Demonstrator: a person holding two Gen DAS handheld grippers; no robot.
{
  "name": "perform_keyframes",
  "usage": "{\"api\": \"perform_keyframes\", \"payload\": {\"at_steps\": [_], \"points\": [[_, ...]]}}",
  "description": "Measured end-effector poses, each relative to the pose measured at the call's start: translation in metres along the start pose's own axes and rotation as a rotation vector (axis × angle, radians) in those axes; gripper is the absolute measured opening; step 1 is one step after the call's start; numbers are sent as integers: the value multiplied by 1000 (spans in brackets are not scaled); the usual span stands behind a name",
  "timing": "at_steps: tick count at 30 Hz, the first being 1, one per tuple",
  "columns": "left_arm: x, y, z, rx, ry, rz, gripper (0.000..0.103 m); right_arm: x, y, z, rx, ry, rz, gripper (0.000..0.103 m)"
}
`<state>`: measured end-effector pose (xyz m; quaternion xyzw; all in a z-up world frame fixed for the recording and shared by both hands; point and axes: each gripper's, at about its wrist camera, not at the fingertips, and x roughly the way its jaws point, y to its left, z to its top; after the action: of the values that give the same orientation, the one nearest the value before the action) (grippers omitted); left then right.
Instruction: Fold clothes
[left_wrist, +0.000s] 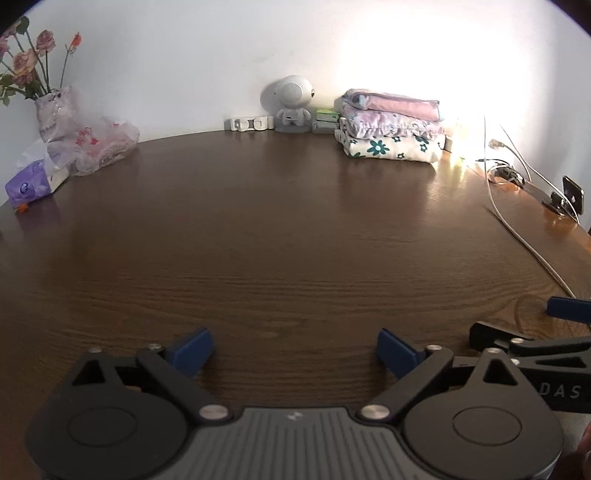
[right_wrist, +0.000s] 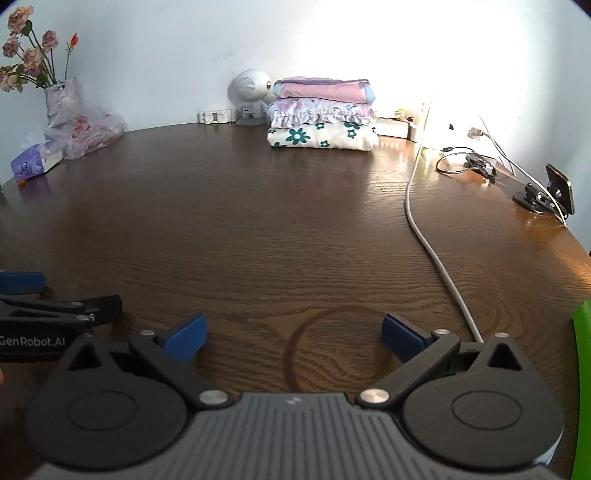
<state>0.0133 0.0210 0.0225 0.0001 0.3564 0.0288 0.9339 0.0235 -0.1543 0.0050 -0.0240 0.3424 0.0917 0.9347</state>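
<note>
Nearest the cameras, the left gripper (left_wrist: 295, 350) hangs low over the dark wooden worktop (left_wrist: 277, 229) with its blue fingers (left_wrist: 192, 350) spread wide and nothing between them. The right gripper (right_wrist: 293, 338) sits just beside it, its jaws likewise wide apart and empty, over a faint ring mark (right_wrist: 332, 350) in the wood grain. A green edge (right_wrist: 581, 369) shows to that gripper's right.

A white cable (right_wrist: 424, 240) runs from beside the right gripper back toward the far edge of the worktop, where it passes just right of the stack of folded clothes (right_wrist: 323, 114). That stack lies at the back against the wall: a white piece with teal flowers at the bottom, a lilac ruffled one in the middle, a pink one on top. Just left of the stack stands a small white robot-shaped speaker (right_wrist: 251, 96). Well left of the stack are a crumpled plastic bag (left_wrist: 96, 144), a vase of flowers (left_wrist: 48, 110) and a purple tissue pack (left_wrist: 31, 184). Right of the stack lie tangled wires and a phone stand (right_wrist: 554, 192).
</note>
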Motion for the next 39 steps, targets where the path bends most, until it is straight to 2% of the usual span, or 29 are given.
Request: {"api": "perform_keyframes", "payload": {"at_steps": [4, 26, 39], "points": [[4, 0, -2, 7, -26, -10, 103, 1, 0, 0, -5, 1, -6, 103], [-1, -4, -6, 27, -30, -42, 103, -1, -9, -2, 7, -1, -13, 102], [-2, -6, -7, 20, -29, -32, 103, -2, -8, -4, 14, -3, -19, 103]]}}
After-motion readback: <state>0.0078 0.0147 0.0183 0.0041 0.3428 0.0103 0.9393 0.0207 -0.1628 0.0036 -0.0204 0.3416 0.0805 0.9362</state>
